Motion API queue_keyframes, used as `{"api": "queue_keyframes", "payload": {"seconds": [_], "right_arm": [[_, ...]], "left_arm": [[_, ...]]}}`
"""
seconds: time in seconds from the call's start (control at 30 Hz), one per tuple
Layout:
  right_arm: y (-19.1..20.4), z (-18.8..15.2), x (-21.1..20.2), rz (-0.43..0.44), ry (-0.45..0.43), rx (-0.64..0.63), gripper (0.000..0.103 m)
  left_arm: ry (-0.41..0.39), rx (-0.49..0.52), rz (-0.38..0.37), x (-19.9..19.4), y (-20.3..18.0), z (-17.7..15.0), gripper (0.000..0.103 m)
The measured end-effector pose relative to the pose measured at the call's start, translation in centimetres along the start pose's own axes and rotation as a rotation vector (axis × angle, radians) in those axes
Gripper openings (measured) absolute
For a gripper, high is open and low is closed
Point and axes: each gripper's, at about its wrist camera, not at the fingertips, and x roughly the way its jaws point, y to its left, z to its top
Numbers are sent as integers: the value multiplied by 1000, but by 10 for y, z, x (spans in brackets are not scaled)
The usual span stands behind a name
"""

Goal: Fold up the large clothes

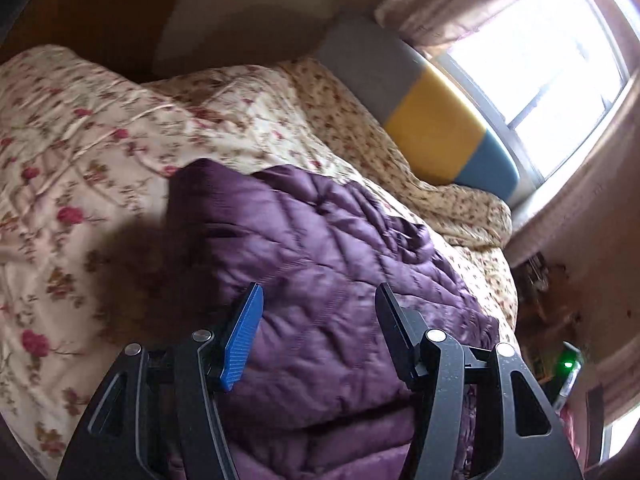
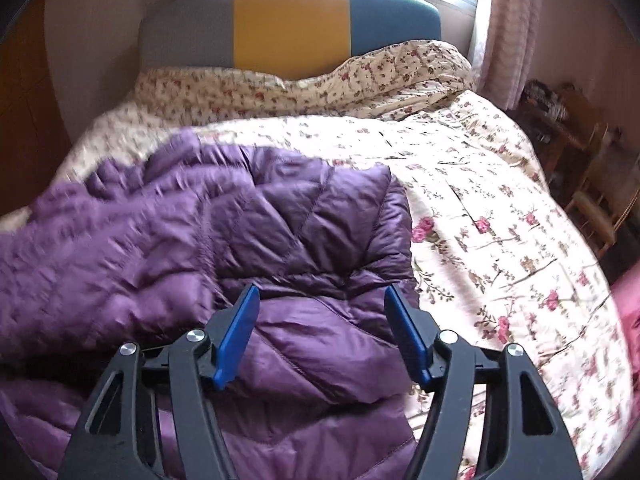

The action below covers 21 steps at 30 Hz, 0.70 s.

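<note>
A purple quilted down jacket (image 1: 320,248) lies on a bed covered by a floral quilt (image 1: 80,152). In the left wrist view my left gripper (image 1: 320,292) is open and empty, with its jaws wide apart above the jacket. In the right wrist view the jacket (image 2: 240,224) lies bunched in layers, with one part folded over toward the right. My right gripper (image 2: 322,294) is open and empty, just above the jacket's near part. The jacket's left part looks blurred.
A grey, yellow and blue headboard (image 2: 292,20) stands at the bed's far end under a bright window (image 1: 540,48). Floral bedding (image 2: 360,76) is heaped below it. Wooden furniture (image 2: 580,140) stands to the right of the bed. A green light (image 1: 568,364) glows beside the bed.
</note>
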Motion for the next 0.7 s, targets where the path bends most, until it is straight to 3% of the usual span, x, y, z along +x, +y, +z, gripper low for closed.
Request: {"api": "queue_keyframes", "payload": {"seconds": [0.13,0.33,0.4,0.43,0.5,0.7], "right_arm": [[16,10,3,100,30,35,64],[51,11,28,177,127,10,62],[60,7,36,185,161,-19,34],[63,5,37,177,159,-37,30],[66,0,35,148,145,-77,11],[56,-5,25,29,100,-126,6]], "left_arm": [[-14,-5,19,-6,12,2,58],[-35,16,15,-11,14,6,58],[-34,26,9,-11,15,7,58],[-32,31,7,-11,15,7,57],[-27,43,3,-9,15,8,58],[-5,86,-5,8,7,14,58]]}}
